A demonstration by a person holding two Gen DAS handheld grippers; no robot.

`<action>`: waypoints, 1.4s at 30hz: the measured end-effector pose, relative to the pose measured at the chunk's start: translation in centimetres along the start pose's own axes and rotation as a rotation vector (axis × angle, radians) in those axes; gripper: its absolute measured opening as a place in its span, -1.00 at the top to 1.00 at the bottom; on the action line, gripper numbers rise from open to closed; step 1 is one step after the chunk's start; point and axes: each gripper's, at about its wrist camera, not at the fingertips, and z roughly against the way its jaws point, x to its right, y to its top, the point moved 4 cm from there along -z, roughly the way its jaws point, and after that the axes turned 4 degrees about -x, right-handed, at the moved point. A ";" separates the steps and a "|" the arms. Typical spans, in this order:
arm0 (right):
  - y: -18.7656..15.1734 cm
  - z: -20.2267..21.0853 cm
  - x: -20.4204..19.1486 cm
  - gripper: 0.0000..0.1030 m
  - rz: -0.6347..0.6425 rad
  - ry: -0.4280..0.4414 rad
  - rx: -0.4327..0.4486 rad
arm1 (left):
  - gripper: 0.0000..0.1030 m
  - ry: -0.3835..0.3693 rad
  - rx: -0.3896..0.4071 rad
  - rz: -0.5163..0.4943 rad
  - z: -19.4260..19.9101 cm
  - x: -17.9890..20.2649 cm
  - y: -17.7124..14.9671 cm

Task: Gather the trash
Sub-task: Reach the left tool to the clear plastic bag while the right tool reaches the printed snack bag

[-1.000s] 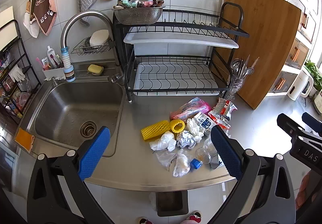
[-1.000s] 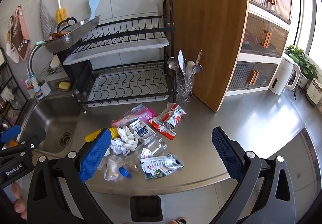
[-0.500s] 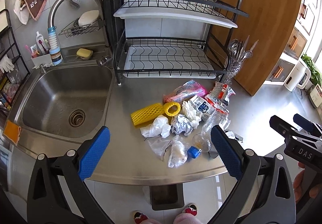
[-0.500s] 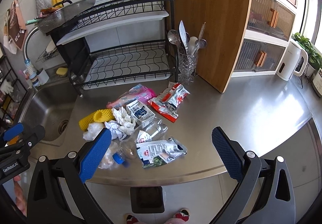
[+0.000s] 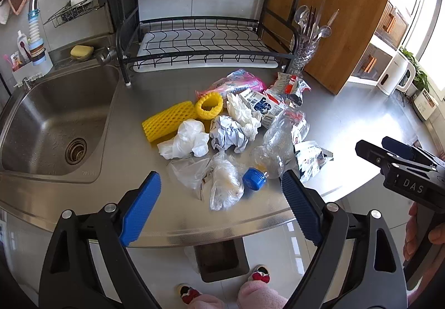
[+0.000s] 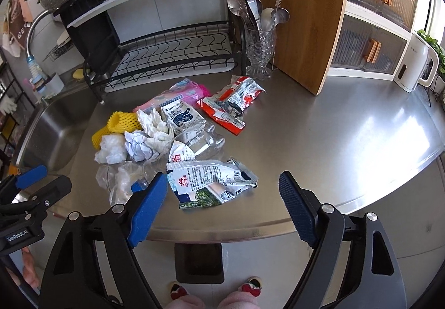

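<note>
Both grippers are dropping in closer than a second ago, the pile of trash (image 5: 236, 125) swelling in both views and the rack's top shelf sliding out of frame. The left view is giving us the sink (image 5: 55, 125) with its drain and the yellow foam netting (image 5: 167, 122) in full; the right view is barely catching that netting but is laying out the silver foil pouch (image 6: 211, 181) and the red wrapper (image 6: 230, 103) flat on the steel counter (image 6: 347, 136). The left gripper (image 5: 219, 209) is hovering over the counter's near edge, jaws wide but closing, nothing pinched, with a crumpled clear bag (image 5: 222, 184) and a blue bottle cap (image 5: 253, 178) lying beyond the pads. The right gripper (image 6: 222, 203) is doing the same, jaws wide and closing, the foil pouch just ahead and untouched. Below the counter edge, a dark bin (image 6: 198, 263) is standing on the floor; what it holds I cannot tell. By the cutting board, a glass cup (image 6: 260, 50) is holding spoons and a knife. The dish rack (image 5: 205, 39) is sitting bare.
</note>
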 end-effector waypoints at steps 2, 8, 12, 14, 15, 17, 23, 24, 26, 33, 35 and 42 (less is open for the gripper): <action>-0.3 -0.6 0.3 -0.59 0.008 0.004 0.000 | -0.53 -0.013 -0.010 -0.005 -1.0 0.2 -0.6; -1.5 -3.0 1.0 -0.38 0.030 0.018 -0.023 | -0.22 -0.044 -0.039 0.001 -3.7 0.7 -2.0; -1.9 -4.4 1.1 -0.55 0.043 0.049 -0.034 | -0.18 -0.055 -0.065 0.006 -5.3 1.0 -2.5; -1.9 -4.8 1.5 -0.79 0.022 0.072 -0.032 | -0.18 -0.059 -0.071 0.006 -5.8 1.2 -2.7; -1.9 -5.1 1.7 -0.82 0.014 0.078 -0.028 | -0.18 -0.055 -0.077 0.005 -6.1 1.3 -2.7; -1.9 -5.8 2.2 -0.82 0.016 0.067 -0.035 | -0.18 -0.047 -0.087 0.004 -6.8 1.5 -2.8; -1.6 -8.4 3.5 -0.83 0.032 0.093 -0.067 | -0.17 -0.040 -0.108 0.026 -8.5 1.1 -3.0; -1.5 -8.8 3.6 -0.83 0.037 0.093 -0.073 | -0.16 -0.038 -0.111 0.029 -8.7 0.9 -3.0; -1.4 -9.2 3.7 -0.84 0.045 0.092 -0.074 | -0.14 -0.035 -0.115 0.037 -9.1 0.7 -2.9; -1.5 -11.5 3.8 -0.85 0.050 0.149 -0.130 | -0.03 -0.038 -0.124 0.058 -10.1 0.5 -2.6; -1.5 -12.0 3.9 -0.85 0.042 0.171 -0.141 | 0.03 -0.035 -0.128 0.062 -10.3 0.3 -2.6; -0.9 -13.0 3.2 -0.85 -0.008 0.328 -0.157 | 0.14 -0.045 -0.124 0.079 -10.6 -0.5 -2.5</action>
